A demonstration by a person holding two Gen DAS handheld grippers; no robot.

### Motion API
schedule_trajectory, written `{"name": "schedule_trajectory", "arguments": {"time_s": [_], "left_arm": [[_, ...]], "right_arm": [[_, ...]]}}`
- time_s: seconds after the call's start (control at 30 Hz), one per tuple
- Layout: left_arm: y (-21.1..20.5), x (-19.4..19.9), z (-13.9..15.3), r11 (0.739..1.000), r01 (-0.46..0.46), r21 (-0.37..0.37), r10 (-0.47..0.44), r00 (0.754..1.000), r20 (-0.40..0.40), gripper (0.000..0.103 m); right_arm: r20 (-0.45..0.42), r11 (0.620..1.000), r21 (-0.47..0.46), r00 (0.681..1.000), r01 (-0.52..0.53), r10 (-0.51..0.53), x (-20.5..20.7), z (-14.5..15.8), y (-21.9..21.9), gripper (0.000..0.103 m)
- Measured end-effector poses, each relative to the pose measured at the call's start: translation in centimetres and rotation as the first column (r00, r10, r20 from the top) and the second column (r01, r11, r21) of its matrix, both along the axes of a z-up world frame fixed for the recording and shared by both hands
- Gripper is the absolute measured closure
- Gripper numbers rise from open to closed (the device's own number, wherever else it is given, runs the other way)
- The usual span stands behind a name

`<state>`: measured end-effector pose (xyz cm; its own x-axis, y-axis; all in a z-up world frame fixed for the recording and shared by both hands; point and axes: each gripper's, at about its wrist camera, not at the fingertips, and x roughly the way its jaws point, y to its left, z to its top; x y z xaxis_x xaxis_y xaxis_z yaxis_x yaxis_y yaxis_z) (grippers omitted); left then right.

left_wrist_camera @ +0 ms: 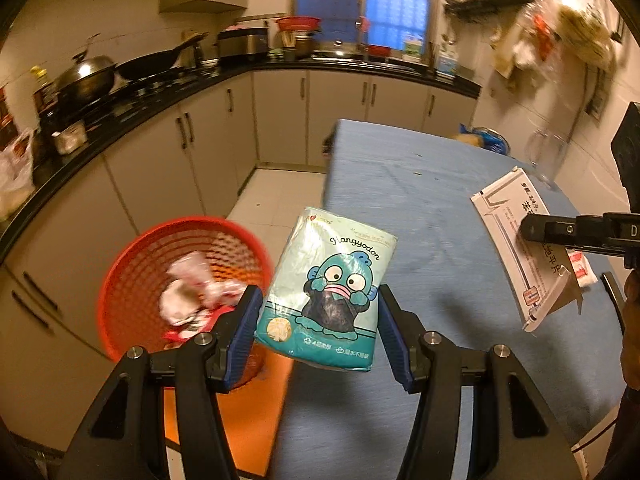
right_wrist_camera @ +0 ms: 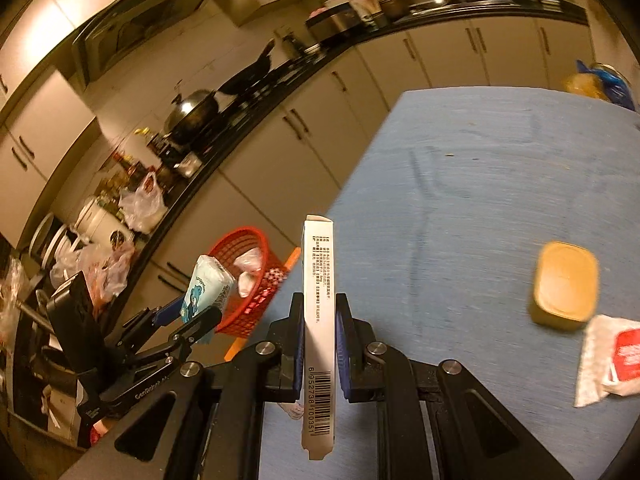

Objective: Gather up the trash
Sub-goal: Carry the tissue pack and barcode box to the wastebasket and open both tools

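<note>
My left tongs [left_wrist_camera: 318, 312] squeeze a soft blue cartoon tissue pack [left_wrist_camera: 326, 292] and my right tongs [right_wrist_camera: 319, 344] pinch a flat white cardboard box [right_wrist_camera: 318, 320], both near the round red plastic basket [left_wrist_camera: 132, 280] already holding trash, while a yellow tub [right_wrist_camera: 566, 284] and a white packet [right_wrist_camera: 612, 360] wait on the blue bench [right_wrist_camera: 480, 184].

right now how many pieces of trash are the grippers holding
2. A tissue pack sits clamped in the left gripper, near the red basket. A flattened white box is pinched in the right gripper over the table.
</note>
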<state>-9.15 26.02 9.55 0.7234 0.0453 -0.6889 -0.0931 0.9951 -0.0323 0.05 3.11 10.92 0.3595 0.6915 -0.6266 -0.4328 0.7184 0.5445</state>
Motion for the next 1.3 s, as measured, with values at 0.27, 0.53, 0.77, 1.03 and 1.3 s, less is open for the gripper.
{"name": "schedule_trajectory", "arguments": {"time_s": [0.27,0.53,0.77,1.03,1.3], "left_arm": [[4.9,-1.3,-0.2,0.997,-0.074,-0.015,0.074,0.997,-0.001,0.047],[8.9,-1.6,-1.1,0.99,-0.136,-0.027,0.136,0.991,-0.014,0.047],[12.7,-1.3,-2.6,0.98,-0.195,-0.049,0.193,0.98,-0.046,0.047],[15.7,-0.6,-4.0,0.97,-0.235,-0.062,0.231,0.97,-0.071,0.047],[16.3,0.3,-5.1,0.971,-0.227,-0.074,0.22,0.972,-0.085,0.047]], "right_arm": [[-0.012,0.997,-0.021,0.997,-0.075,0.075,0.1,-0.1,5.0,0.088],[-0.018,0.99,-0.03,0.99,-0.138,0.137,0.4,0.0,10.1,0.088],[-0.032,0.981,-0.022,0.981,-0.193,0.193,1.9,-0.2,15.3,0.088],[-0.037,0.97,-0.002,0.969,-0.243,0.243,3.4,-0.4,20.3,0.088],[-0.083,0.968,-0.013,0.965,-0.249,0.247,5.7,-3.0,23.8,0.088]]}}
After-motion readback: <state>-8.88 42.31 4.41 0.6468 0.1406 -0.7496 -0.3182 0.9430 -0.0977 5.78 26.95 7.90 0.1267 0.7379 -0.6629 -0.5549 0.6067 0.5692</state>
